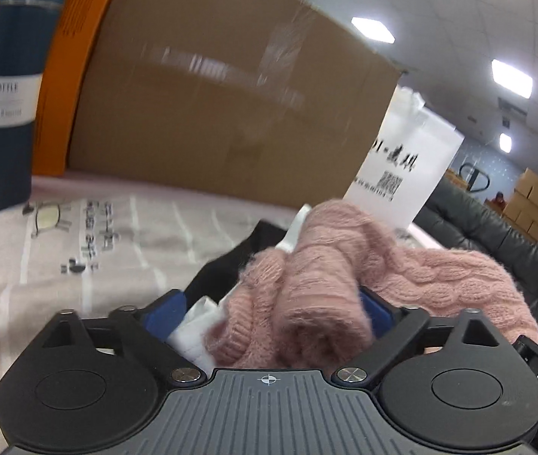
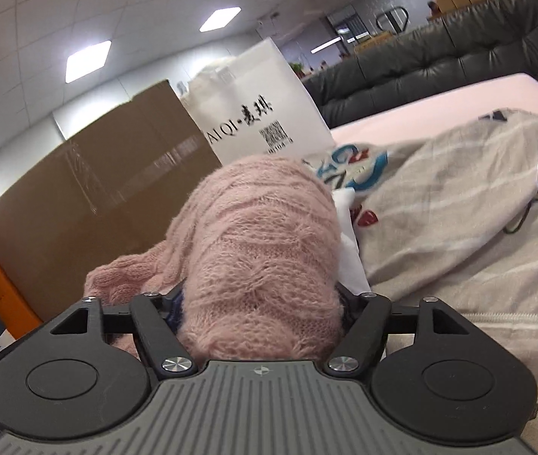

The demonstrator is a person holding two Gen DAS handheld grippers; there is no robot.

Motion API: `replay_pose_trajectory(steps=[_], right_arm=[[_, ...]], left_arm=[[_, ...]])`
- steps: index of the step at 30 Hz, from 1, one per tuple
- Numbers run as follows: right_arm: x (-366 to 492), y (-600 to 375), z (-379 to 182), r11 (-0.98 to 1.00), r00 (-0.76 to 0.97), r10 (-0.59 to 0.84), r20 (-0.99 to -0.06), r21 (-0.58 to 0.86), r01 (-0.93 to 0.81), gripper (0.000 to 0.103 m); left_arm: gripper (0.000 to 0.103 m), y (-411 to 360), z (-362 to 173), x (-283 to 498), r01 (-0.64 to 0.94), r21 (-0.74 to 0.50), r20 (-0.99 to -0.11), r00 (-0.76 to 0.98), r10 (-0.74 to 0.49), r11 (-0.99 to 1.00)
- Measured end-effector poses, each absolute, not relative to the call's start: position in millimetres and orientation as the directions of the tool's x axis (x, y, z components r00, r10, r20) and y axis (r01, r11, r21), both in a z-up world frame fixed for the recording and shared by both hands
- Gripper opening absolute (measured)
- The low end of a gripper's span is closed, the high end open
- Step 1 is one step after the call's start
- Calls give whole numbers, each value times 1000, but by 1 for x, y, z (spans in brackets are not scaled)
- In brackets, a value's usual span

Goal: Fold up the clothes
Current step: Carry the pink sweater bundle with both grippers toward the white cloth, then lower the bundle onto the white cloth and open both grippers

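left tongs (image 1: 269, 314): pinched on a bunched fold of the pink knit sweater (image 1: 329, 280), white fabric (image 1: 197, 326) wedged beside it | sweater: heaped above the printed grey bedsheet (image 1: 79, 242), cardboard box (image 1: 208, 106) behind | right tongs (image 2: 261, 303): clamped around the sweater's bulk, blue pads barely seen | white bag (image 2: 254, 121): behind the sweater

A sweater (image 2: 261, 235) fills the frame's centre; behind it a bag (image 2: 257, 113), a box (image 2: 98, 189) at left, bedding (image 2: 458, 208) at right.
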State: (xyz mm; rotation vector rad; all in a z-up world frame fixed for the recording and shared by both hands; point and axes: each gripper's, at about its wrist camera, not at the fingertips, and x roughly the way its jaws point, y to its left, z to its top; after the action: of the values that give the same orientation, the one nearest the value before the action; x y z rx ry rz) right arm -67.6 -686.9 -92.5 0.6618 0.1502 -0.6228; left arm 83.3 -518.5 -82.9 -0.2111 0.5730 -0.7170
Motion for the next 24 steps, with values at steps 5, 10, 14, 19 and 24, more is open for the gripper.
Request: replay_pose_trajectory(steps=[5, 10, 14, 19, 24], right_arm=[[-64, -688, -96, 634, 823, -464, -328, 527, 567, 81], [-84, -684, -89, 620, 834, -517, -194, 586, 521, 92], [-108, -678, -84, 591, 767, -640, -53, 604, 535, 101], [-112, -677, -84, 601, 758, -652, -24, 593, 536, 103], [-112, -665, -79, 664, 793, -610, -2, 545, 512, 103]], left_arm=[[102, -513, -80, 83, 542, -381, -434, 611, -662, 749], [103, -482, -64, 65, 565, -351, -360, 655, -664, 747], [103, -449, -51, 47, 582, -325, -277, 696, -663, 746], [103, -403, -31, 27, 600, -290, -218, 717, -662, 745], [103, -345, -7, 6, 620, -214, -156, 741, -654, 754]])
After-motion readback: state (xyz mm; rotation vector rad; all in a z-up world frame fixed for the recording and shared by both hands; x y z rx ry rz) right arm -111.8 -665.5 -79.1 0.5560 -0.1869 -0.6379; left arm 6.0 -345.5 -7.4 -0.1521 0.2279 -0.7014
